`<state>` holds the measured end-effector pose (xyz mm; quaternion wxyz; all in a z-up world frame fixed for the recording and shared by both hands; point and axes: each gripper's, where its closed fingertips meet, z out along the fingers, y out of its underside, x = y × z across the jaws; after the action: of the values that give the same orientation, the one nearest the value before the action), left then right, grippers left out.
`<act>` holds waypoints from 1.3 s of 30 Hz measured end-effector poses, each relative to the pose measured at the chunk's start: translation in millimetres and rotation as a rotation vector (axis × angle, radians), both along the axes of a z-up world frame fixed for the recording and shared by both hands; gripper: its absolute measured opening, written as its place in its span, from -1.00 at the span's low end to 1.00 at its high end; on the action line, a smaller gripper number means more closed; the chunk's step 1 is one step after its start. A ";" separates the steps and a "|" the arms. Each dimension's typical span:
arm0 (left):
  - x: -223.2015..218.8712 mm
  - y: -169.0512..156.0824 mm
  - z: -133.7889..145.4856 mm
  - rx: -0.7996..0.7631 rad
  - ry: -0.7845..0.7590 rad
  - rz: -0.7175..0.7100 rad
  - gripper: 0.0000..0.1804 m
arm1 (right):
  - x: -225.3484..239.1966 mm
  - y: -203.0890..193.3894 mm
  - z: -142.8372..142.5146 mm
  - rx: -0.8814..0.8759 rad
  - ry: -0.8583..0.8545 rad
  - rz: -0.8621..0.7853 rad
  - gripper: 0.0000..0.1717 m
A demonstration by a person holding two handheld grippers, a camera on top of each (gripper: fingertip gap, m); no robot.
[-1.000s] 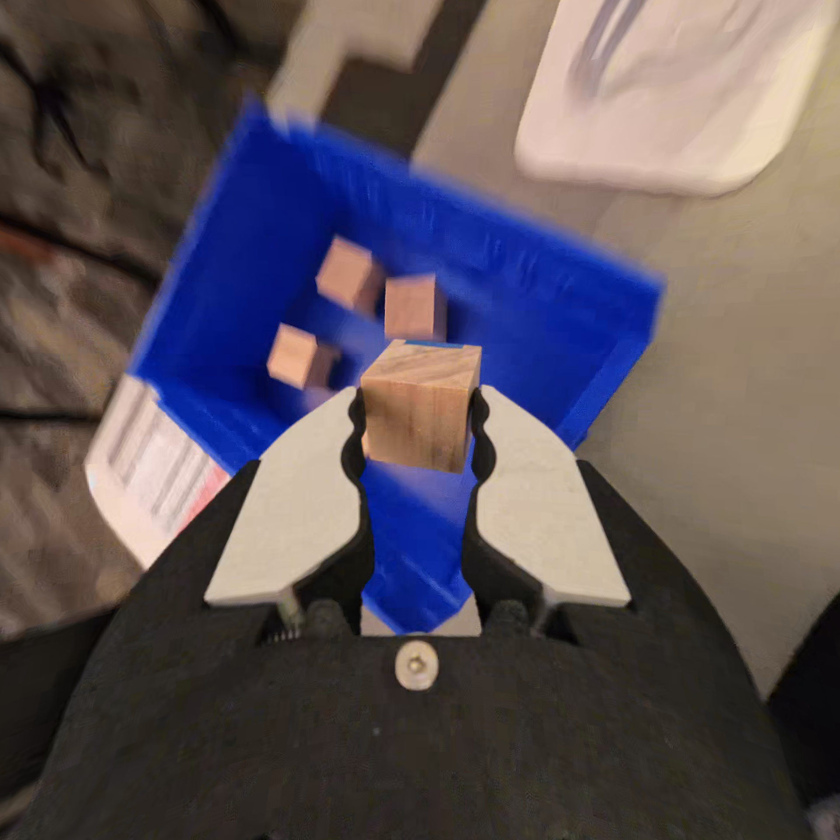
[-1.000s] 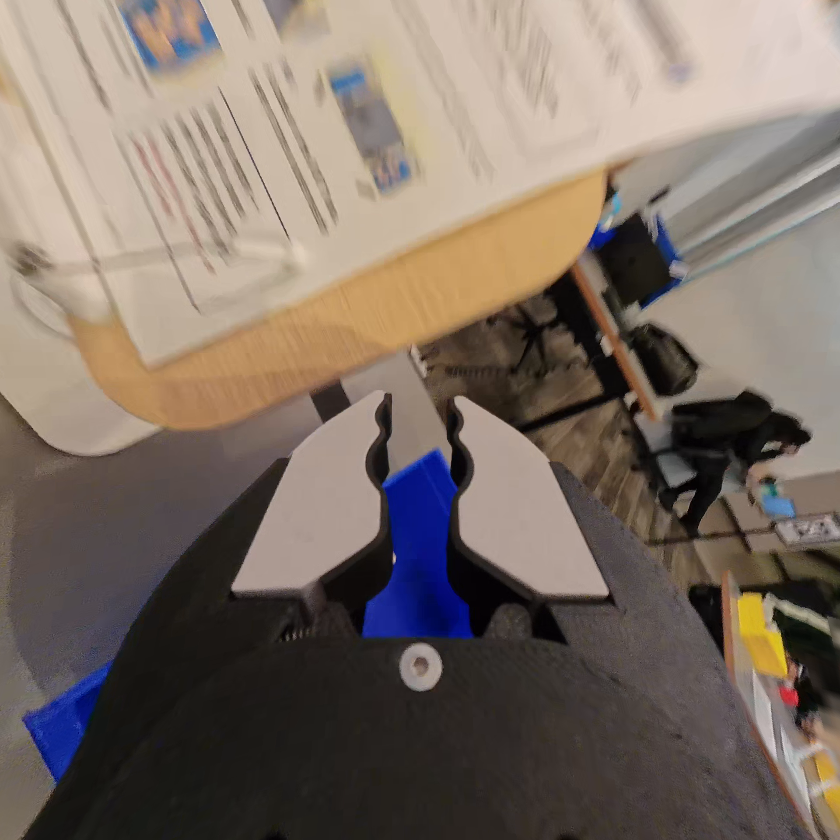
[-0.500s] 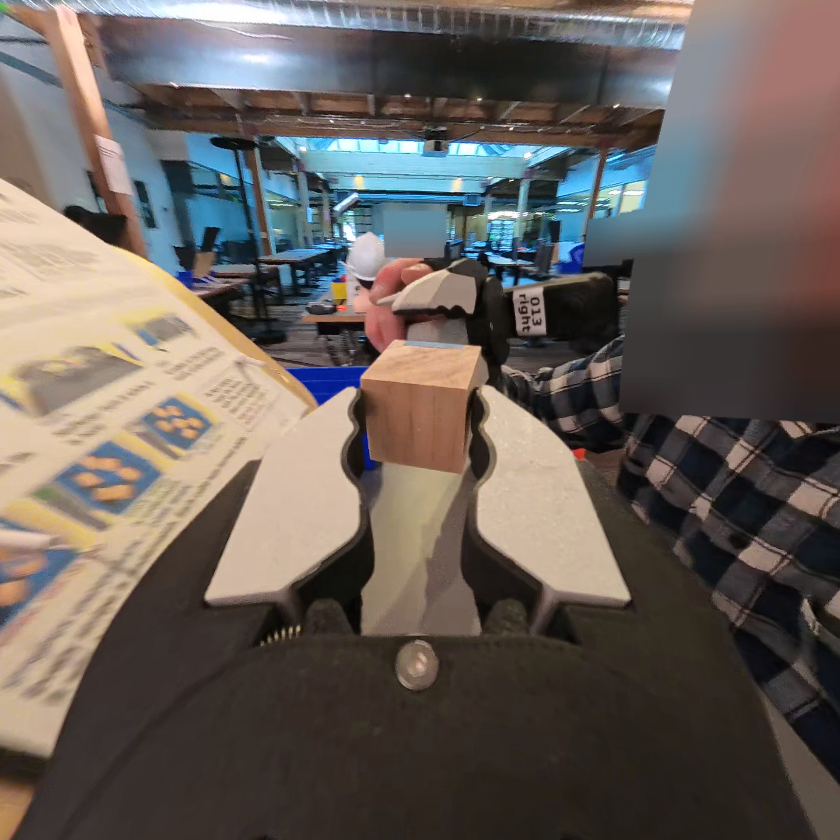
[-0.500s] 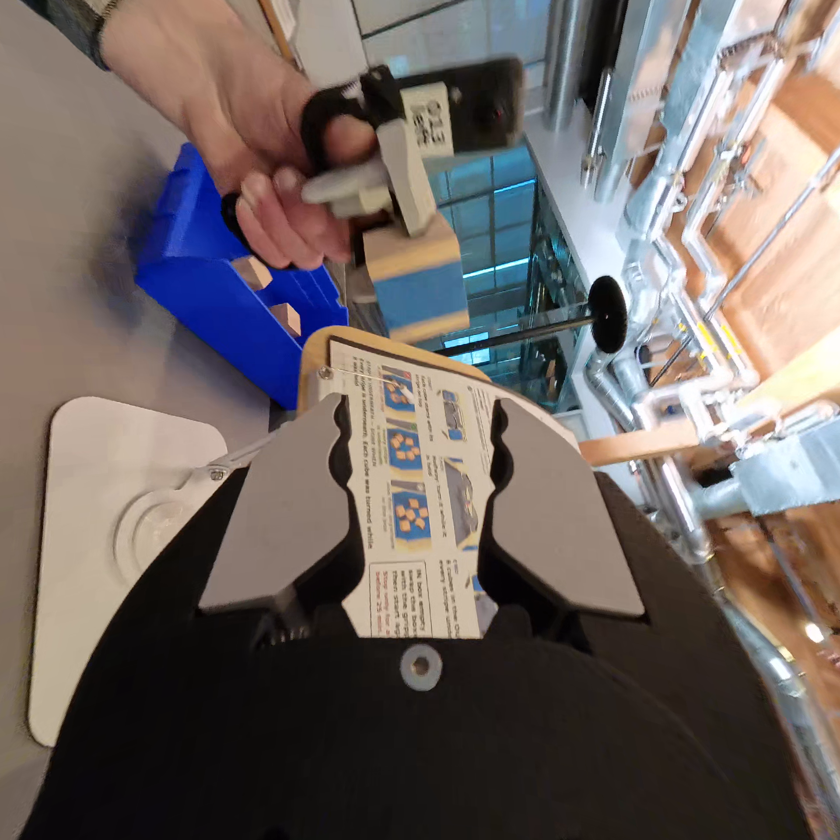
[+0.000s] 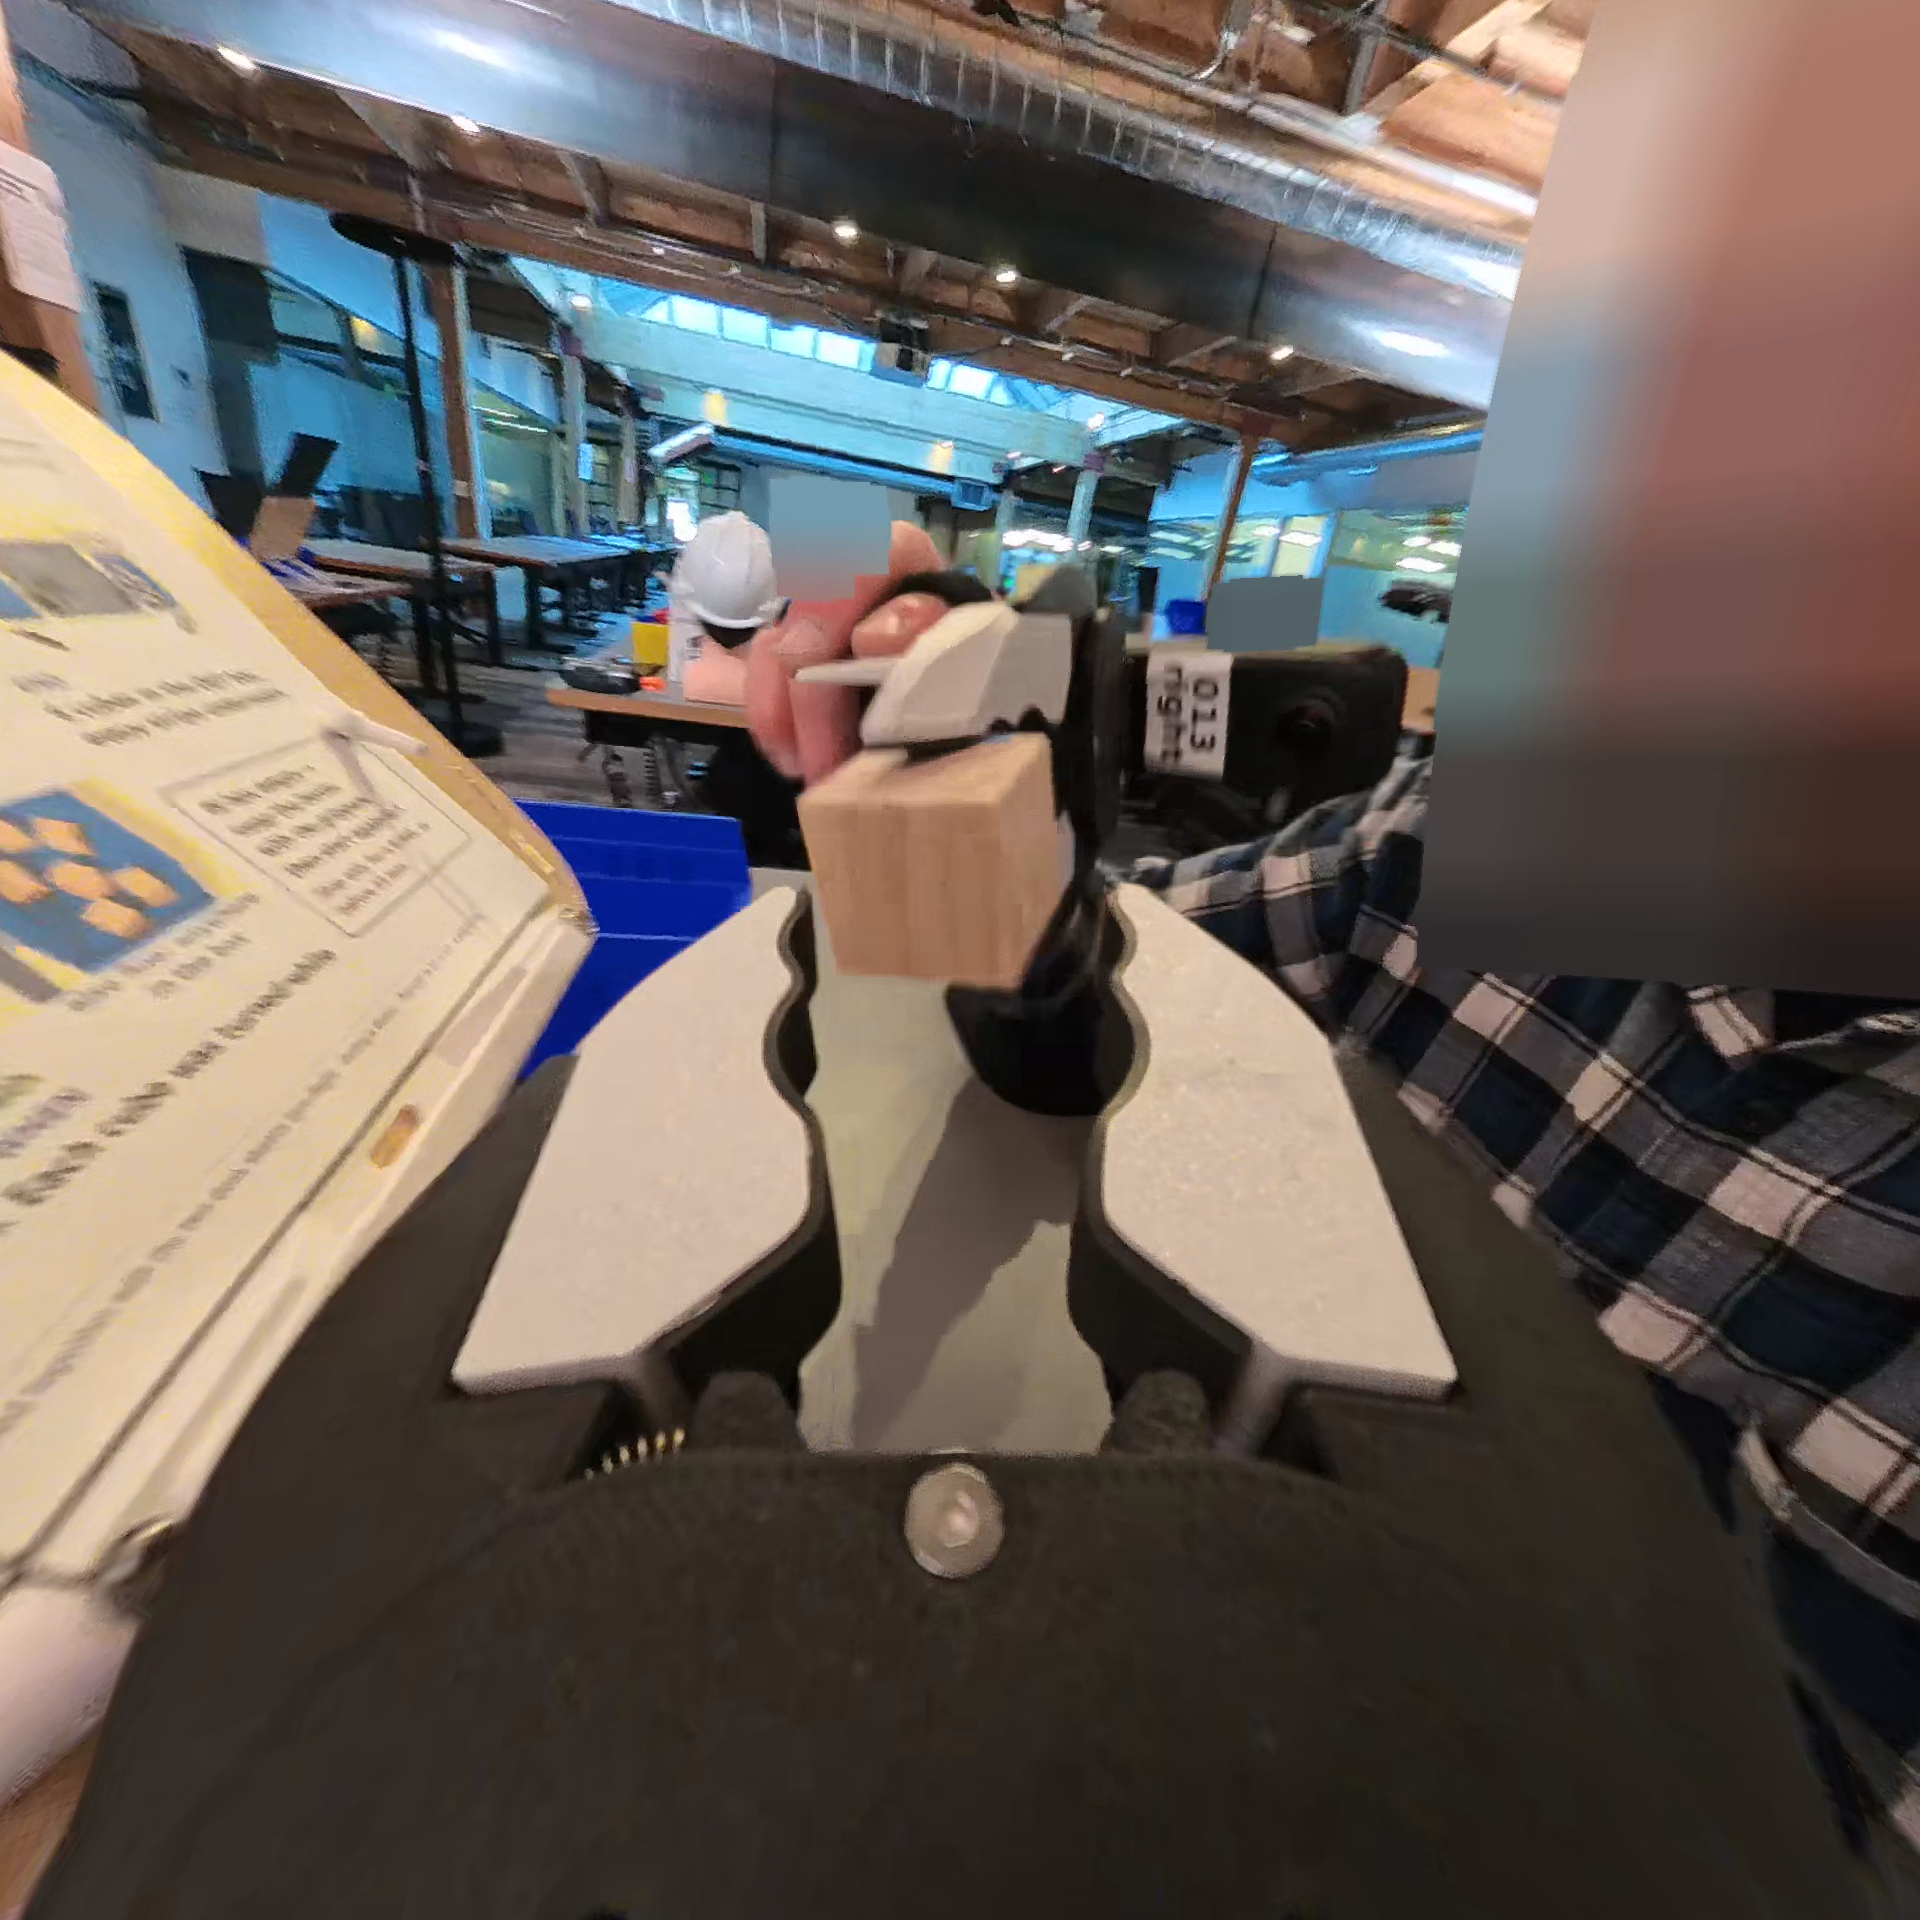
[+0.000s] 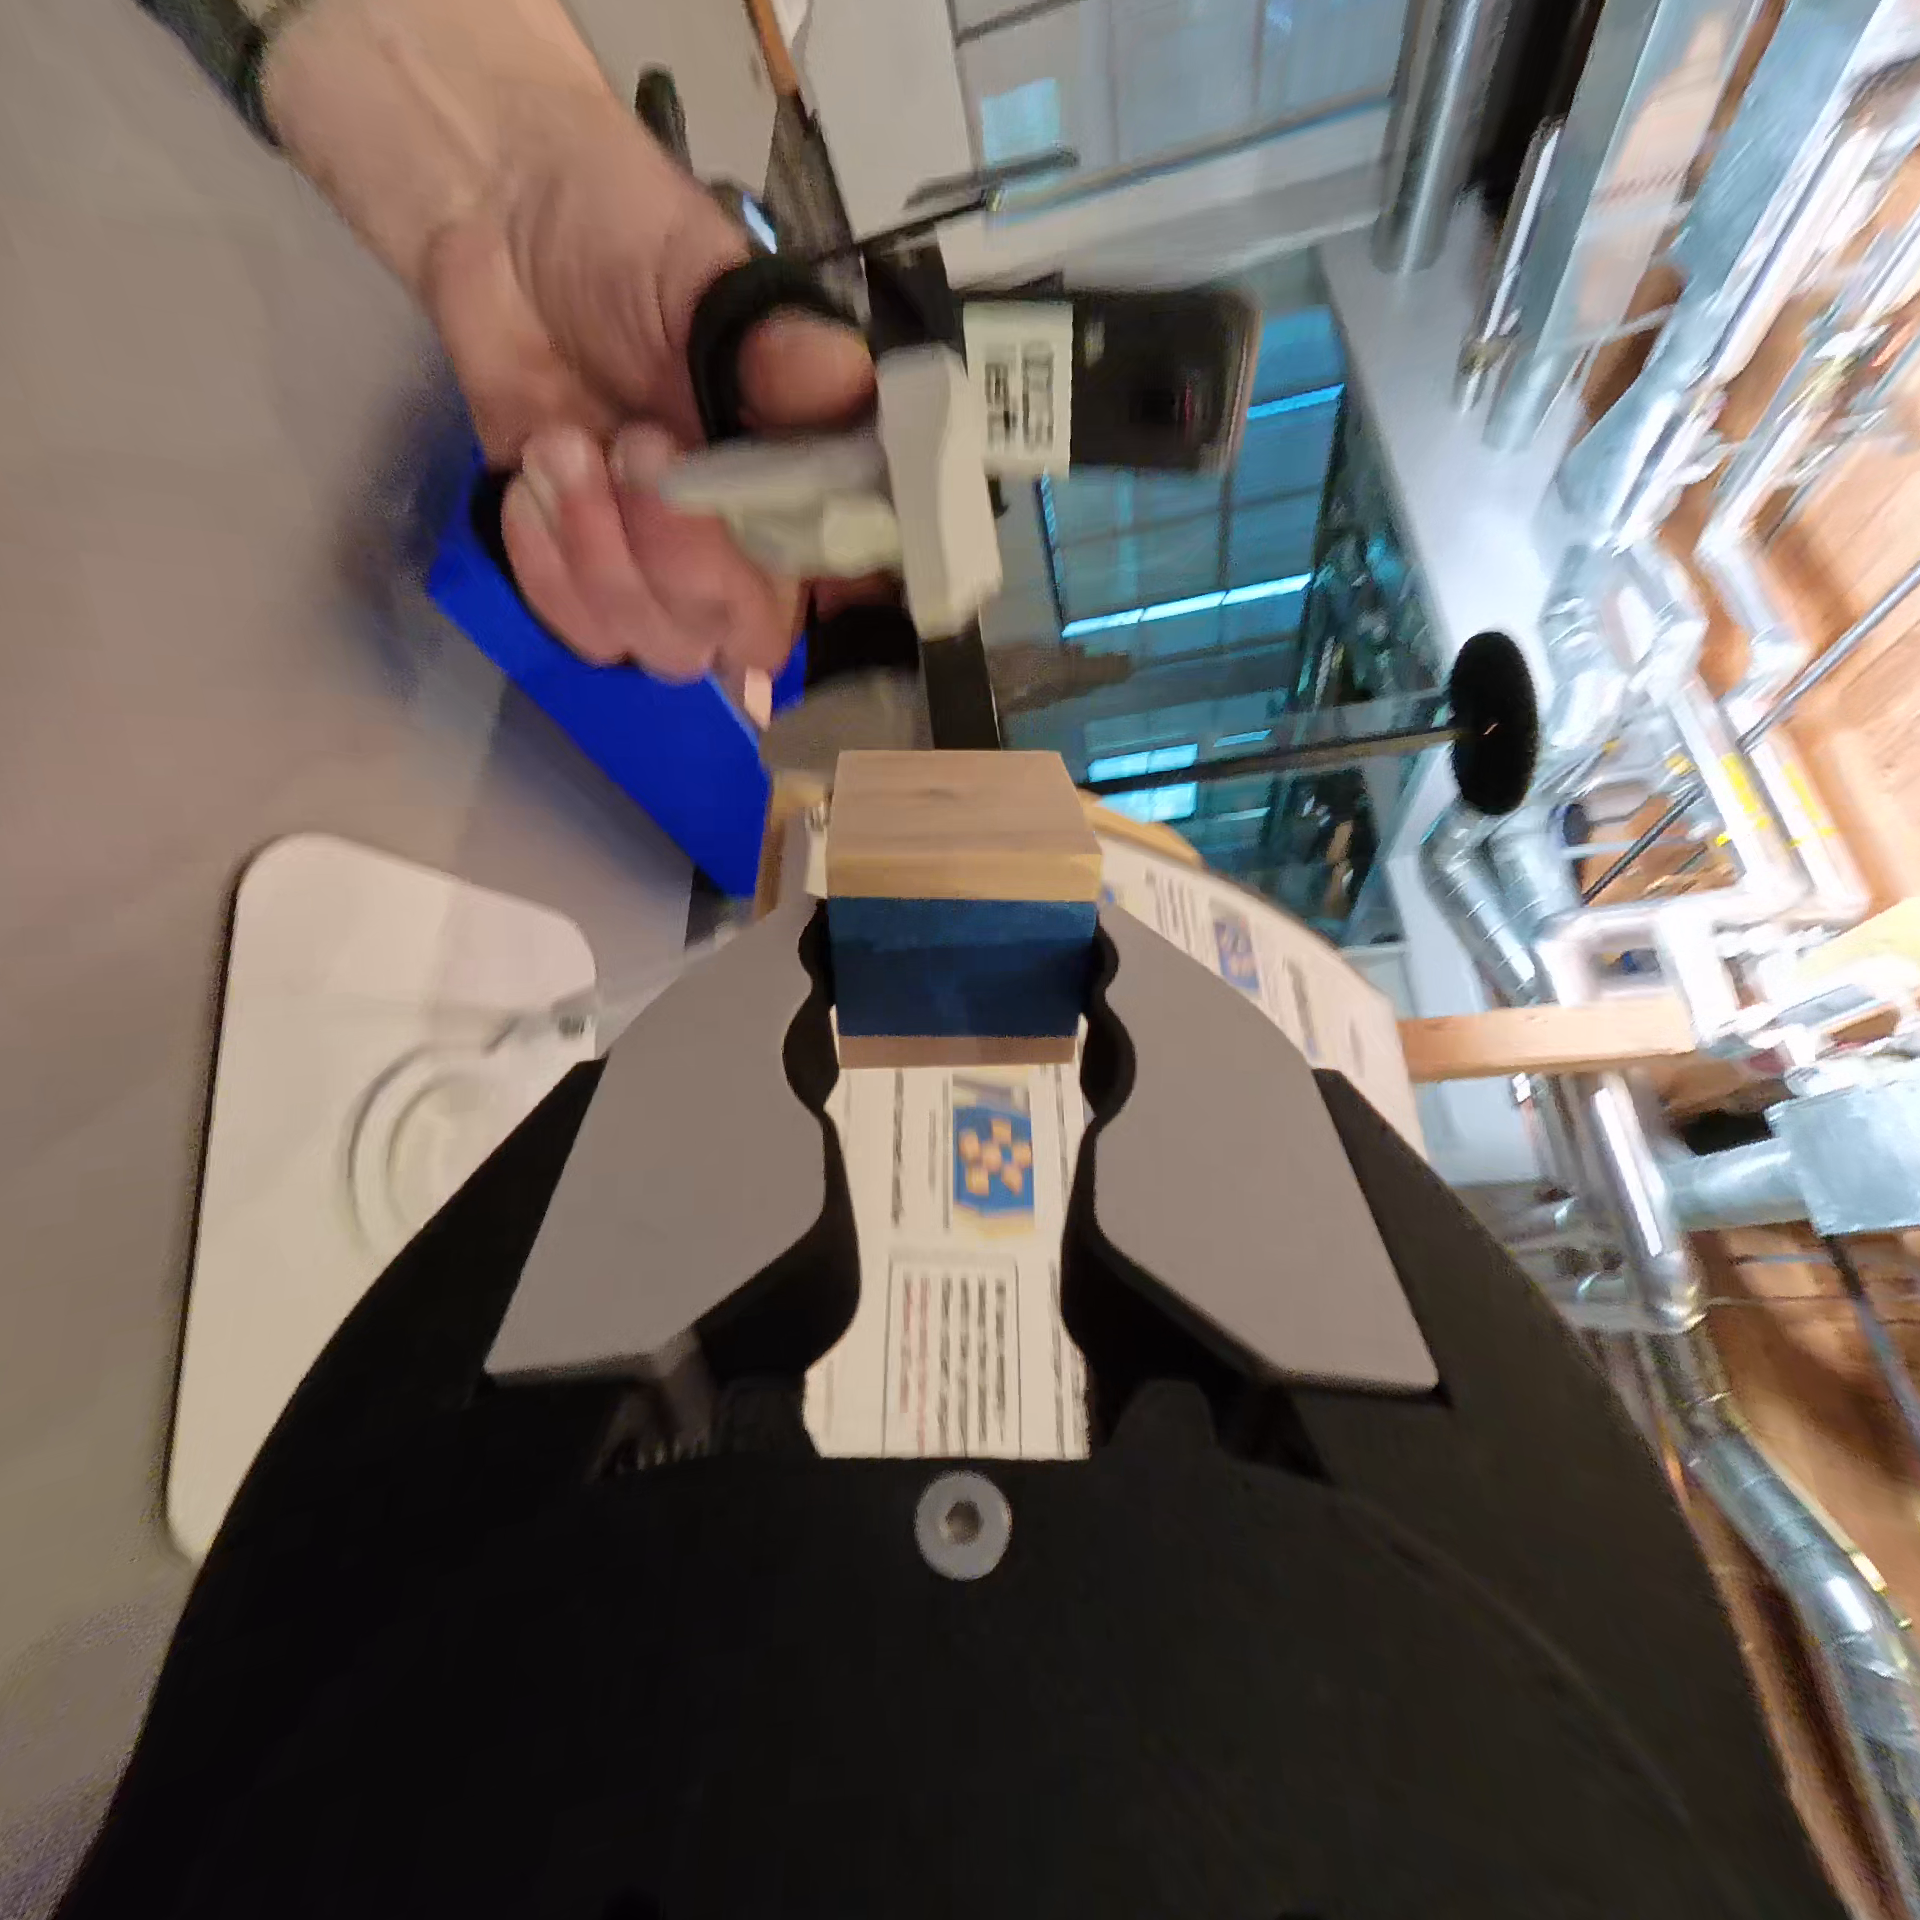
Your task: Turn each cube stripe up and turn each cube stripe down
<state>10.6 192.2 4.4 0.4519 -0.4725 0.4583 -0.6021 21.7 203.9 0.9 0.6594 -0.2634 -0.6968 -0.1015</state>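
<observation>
**Right gripper point(image 6: 958, 935) pinches the striped cube point(image 6: 961, 831); left gripper point(image 5: 958, 914) stands spread**

Left gripper's matte grey fingers are parted, with a gap beside the tilted wooden cube, which is held in mid-air just past their tips. From the left come a printed sheet point(image 5: 208, 831) on a board, a blue plastic bin point(image 5: 644, 862) and a plaid sleeve point(image 5: 1558, 1091). Both right pads press the cube's sides. Its blue stripe faces the right wrist camera and runs pad to pad. A smooth grey tabletop point(image 6: 156, 520) lies below, in a hall with bare beams and ducts.
</observation>
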 end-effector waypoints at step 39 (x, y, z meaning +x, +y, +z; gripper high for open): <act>-70.2 42.0 22.2 0.504 0.309 0.490 -0.92 | 290.5 187.1 -199.5 -0.919 -0.586 -0.819 -0.05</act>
<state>-59.6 234.2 26.7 0.6100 -0.5271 0.5283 -0.2663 312.2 391.0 -198.6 0.1731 -0.7210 -0.6629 -0.1038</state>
